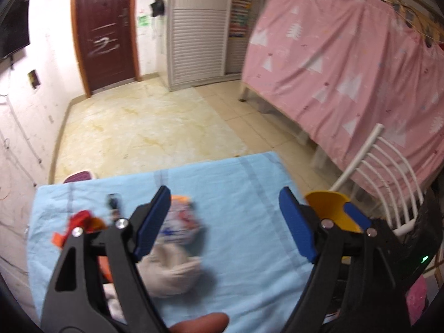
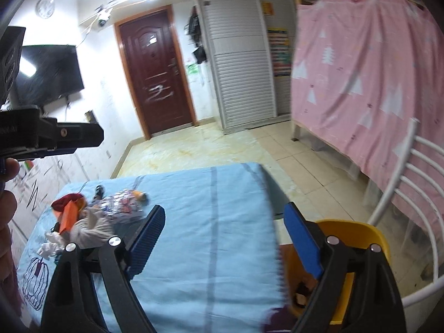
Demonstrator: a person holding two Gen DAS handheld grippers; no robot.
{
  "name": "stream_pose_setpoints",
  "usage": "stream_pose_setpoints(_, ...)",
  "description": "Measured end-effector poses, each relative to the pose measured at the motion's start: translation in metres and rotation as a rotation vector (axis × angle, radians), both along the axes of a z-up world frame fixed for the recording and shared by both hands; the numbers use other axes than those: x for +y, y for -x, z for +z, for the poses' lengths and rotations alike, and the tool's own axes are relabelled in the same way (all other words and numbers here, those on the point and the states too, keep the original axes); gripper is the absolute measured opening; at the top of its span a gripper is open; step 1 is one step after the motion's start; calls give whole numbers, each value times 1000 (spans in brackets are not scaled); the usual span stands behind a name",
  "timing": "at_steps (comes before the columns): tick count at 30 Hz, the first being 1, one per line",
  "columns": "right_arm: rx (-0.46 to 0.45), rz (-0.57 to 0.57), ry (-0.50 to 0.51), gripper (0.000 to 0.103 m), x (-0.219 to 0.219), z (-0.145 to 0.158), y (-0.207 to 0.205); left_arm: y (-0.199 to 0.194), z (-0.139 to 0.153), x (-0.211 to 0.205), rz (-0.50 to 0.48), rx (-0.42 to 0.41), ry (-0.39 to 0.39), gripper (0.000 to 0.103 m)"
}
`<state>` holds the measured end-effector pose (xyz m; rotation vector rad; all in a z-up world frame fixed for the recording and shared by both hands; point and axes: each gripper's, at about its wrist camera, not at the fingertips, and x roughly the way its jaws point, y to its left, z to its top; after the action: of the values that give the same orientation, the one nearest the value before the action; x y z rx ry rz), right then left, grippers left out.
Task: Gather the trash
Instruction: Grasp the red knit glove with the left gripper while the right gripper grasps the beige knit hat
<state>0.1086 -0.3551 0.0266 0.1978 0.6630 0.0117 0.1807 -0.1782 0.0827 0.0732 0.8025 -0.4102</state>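
Both grippers, left gripper (image 1: 224, 222) and right gripper (image 2: 224, 238), hang wide open and empty above the desk (image 2: 222, 194); the trash pile (image 2: 91, 213) lies at its left end, the yellow bin (image 2: 358, 230) right, so reach left, pinch one piece squarely

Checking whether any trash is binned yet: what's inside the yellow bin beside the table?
In the yellow bin, a few small dark and pale scraps show near the bottom. The right gripper covers much of the inside, so the rest is hidden.
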Motion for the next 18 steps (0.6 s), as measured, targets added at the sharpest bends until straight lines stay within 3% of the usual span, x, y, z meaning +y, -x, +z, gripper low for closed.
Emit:
stream_pose_setpoints(9, 23, 126, 15, 84, 74, 6, -23, -32, -2, 101, 160, -20, -64, 77)
stream_pose_setpoints(18, 70, 242, 11, 86, 130, -1, -29, -54, -31, 168, 237, 38, -99, 83)
